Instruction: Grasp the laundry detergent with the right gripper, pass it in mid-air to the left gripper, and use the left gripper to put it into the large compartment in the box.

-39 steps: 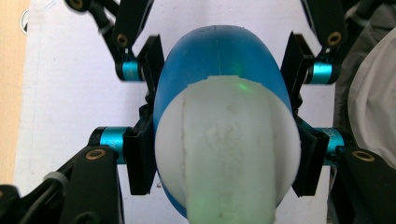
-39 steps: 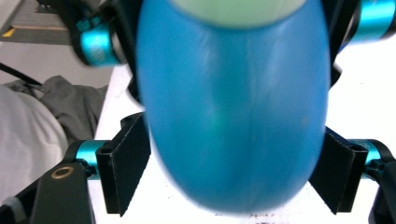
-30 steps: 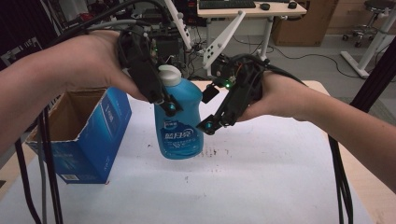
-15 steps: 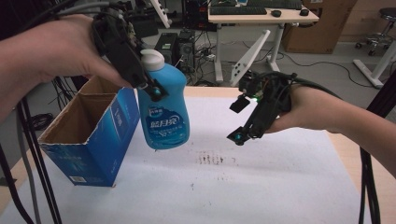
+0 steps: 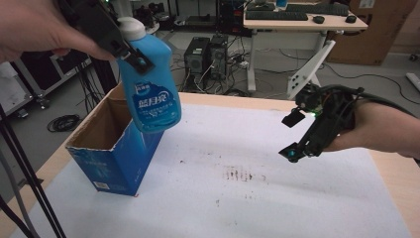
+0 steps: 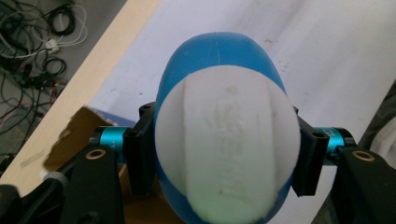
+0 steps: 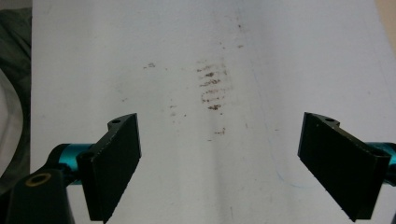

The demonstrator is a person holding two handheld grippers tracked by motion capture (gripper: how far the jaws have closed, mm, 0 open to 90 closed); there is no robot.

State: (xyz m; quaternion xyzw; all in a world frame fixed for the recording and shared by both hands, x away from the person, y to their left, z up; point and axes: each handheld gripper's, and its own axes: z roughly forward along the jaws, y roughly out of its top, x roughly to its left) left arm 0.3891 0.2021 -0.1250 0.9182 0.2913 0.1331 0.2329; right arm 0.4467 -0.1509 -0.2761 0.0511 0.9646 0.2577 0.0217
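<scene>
A: Left gripper (image 5: 130,52) is clamped on the neck of the blue detergent bottle (image 5: 151,84), right under the white cap (image 6: 227,144). Bottle hangs in the air, tilted, its base over the near corner of the open blue cardboard box (image 5: 116,156).

B: Right one?

A: Right gripper (image 5: 293,136) is empty, jaws wide apart, off to the side above the white table sheet (image 5: 257,208), well apart from the bottle.

B: Risks?

A: Grip is high on the neck, so the heavy body can swing or slip through the pads. Base isn't centred over the opening; lowering now, I'd guess it catches the box rim and tips or shoves the box, which looks light and sits near the table edge.

B: Anything else?

A: A front flap stands up beside the bottle and could get folded in. Nothing is steadying the box.
</scene>
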